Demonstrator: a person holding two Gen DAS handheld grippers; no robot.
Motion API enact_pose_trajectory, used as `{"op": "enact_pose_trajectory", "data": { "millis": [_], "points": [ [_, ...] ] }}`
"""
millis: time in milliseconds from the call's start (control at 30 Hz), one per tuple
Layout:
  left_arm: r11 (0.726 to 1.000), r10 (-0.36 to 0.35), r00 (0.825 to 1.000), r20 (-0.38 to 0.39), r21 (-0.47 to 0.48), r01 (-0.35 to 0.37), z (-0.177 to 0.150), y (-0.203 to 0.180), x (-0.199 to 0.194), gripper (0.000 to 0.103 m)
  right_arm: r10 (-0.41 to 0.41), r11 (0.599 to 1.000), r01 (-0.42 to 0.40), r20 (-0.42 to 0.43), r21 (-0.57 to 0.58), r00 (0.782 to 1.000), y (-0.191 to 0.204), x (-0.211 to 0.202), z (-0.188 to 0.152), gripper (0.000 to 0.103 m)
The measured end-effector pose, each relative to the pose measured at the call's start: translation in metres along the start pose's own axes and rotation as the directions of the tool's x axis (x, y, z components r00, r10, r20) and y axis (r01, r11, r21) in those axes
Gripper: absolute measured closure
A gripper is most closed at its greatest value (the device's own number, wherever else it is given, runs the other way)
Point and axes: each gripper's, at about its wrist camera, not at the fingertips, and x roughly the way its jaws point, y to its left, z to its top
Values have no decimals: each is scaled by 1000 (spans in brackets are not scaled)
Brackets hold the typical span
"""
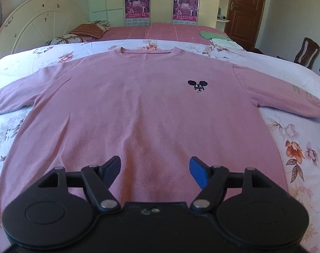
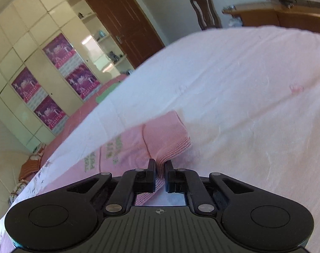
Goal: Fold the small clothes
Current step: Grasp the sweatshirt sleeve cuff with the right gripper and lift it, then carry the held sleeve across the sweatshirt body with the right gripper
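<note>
A pink long-sleeved top (image 1: 143, 105) with a small black mouse logo (image 1: 197, 85) lies flat and face up on a floral bedsheet (image 1: 290, 130), collar at the far side, sleeves spread left and right. My left gripper (image 1: 155, 171) is open and empty, hovering over the top's lower middle near the hem. In the right wrist view my right gripper (image 2: 160, 168) is shut on the ribbed cuff (image 2: 172, 147) of the top's sleeve (image 2: 126, 154), which bears pale lettering. The view is tilted.
A pink bed (image 1: 160, 31) with pillows (image 1: 86, 31) and folded green and white clothes (image 1: 219, 37) lies behind. A wardrobe with posters (image 1: 136, 2), a brown door (image 1: 244, 10) and a wooden chair (image 1: 307, 51) stand further off. A desk (image 2: 286, 14) shows at the right.
</note>
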Motion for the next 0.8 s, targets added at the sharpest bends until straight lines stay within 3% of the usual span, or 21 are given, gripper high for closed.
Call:
{"op": "enact_pose_trajectory", "data": {
  "millis": [67,133,533,700,800],
  "points": [
    [1000,10,1000,-10,28,-10,0,0,2,32,-38,997,42,70,-64,997,3,-15,0,98],
    [1000,4,1000,-22,29,-3,0,3,5,32,-126,991,124,-43,-46,991,-10,4,-3,99],
    [999,-22,1000,4,-38,22,-1,51,11,31,-179,971,169,-39,-171,983,6,-24,-10,98],
    [998,-29,999,23,-59,31,3,94,19,26,-145,967,146,20,-208,989,46,-26,-14,98],
    [996,-65,997,36,-58,67,9,121,23,29,-116,959,122,39,-256,992,83,-36,-28,98]
  ]
}}
